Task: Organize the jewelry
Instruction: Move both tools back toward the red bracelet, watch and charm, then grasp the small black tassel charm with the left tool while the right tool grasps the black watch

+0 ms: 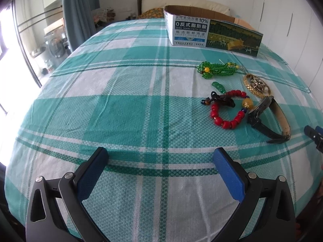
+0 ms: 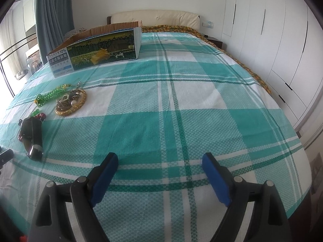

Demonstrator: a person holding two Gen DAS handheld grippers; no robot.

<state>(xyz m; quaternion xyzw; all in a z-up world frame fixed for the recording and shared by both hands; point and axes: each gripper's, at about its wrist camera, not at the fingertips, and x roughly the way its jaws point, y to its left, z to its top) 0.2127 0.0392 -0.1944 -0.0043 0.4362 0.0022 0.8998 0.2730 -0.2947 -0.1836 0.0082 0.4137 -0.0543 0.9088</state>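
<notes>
On a green-and-white checked bedspread lies a cluster of jewelry: a green bead necklace [image 1: 218,69] [image 2: 50,94], a gold bangle [image 1: 255,84] [image 2: 70,102] with metal pieces inside it, a small green jade piece [image 1: 218,86], a red bead bracelet [image 1: 228,119] and a black watch [image 1: 262,117] [image 2: 32,137]. Behind them stands an open-topped cardboard box [image 1: 212,32] [image 2: 97,48]. My left gripper [image 1: 161,155] hovers open over bare cloth, down-left of the cluster. My right gripper [image 2: 160,158] is open too, right of the watch, with nothing between its pads.
The bed's cream headboard [image 2: 155,18] is at the far end, white wardrobe doors [image 2: 282,40] line the right side, and a grey curtain [image 2: 50,16] hangs at the left by a bright window. The bedspread drops off at the near and side edges.
</notes>
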